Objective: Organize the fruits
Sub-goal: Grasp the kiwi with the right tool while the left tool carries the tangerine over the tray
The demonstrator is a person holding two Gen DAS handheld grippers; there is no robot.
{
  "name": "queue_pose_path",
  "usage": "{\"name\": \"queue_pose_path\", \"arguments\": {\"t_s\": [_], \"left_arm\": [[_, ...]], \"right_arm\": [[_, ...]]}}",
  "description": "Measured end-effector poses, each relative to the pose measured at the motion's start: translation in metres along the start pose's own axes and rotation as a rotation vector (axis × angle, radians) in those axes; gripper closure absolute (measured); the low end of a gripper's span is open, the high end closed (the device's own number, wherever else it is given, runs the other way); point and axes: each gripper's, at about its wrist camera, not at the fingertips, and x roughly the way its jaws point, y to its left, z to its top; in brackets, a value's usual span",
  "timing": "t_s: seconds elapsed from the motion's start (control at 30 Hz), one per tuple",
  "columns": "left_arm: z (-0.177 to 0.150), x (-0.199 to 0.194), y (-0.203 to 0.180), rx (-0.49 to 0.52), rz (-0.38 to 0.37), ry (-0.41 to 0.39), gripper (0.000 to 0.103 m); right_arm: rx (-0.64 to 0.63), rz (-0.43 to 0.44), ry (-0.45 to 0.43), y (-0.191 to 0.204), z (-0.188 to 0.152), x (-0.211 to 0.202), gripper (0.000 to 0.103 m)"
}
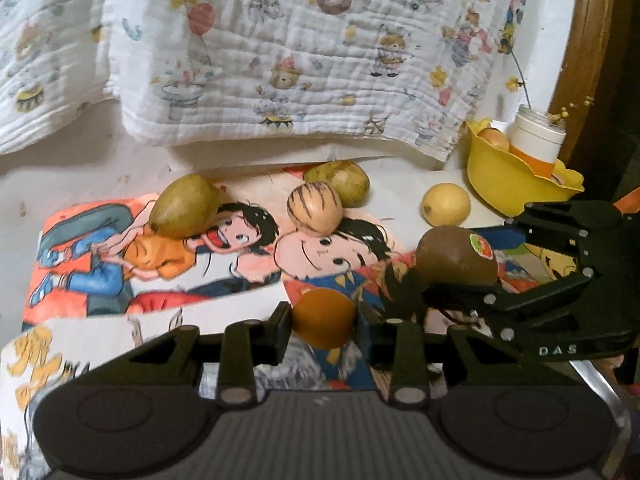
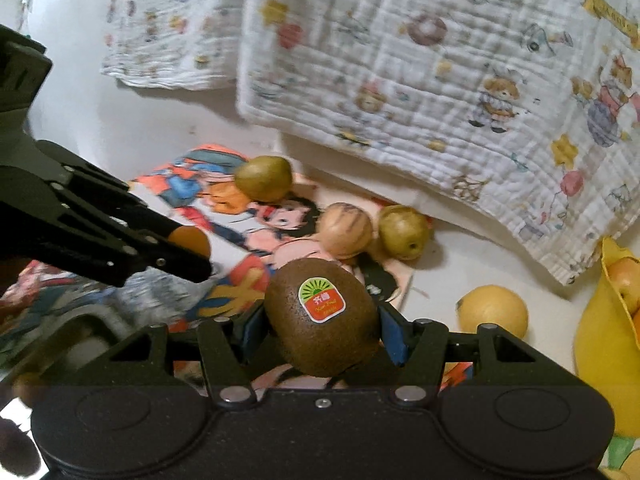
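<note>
White bedding carries a cartoon sheet (image 1: 160, 264). Left gripper (image 1: 324, 322) clamps a small orange fruit (image 1: 324, 320) and right gripper (image 2: 320, 332) clamps a kiwi (image 2: 320, 316), both near the yellow bowl (image 1: 504, 184), probably their destination.

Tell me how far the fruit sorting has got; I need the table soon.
Done: some fruit sits in the yellow bowl. In hand: the left hand-held gripper grips a small orange; the right hand-held gripper grips a kiwi. Left: two green fruits, a striped fruit, a lemon.
</note>
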Motion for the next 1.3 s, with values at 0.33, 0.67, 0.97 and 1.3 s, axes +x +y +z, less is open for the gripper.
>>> {"name": "queue_pose_path", "arguments": {"t_s": [0.33,0.67,0.97,1.3], "left_arm": [[-0.041,-0.034,-0.015,-0.007,-0.04,0.025,0.066],[-0.068,-0.047,-0.023,0.013,-0.037,0.069,0.066],[-0.081,-0.051,-0.021,0.001,-0.008,0.1,0.066],[-0.084,-0.051,-0.021,-0.013,0.011,0.116,0.065]], "right_arm": [[0.019,0.074,0.025,0.035,-0.026,-0.034,0.042],[0.043,0.097,0.065,0.057,-0.052,-0.049,0.042],[0.056,0.116,0.088,0.064,-0.06,-0.051,0.042],[0.073,0.129,0.087,0.063,-0.064,-0.053,0.042]]}}
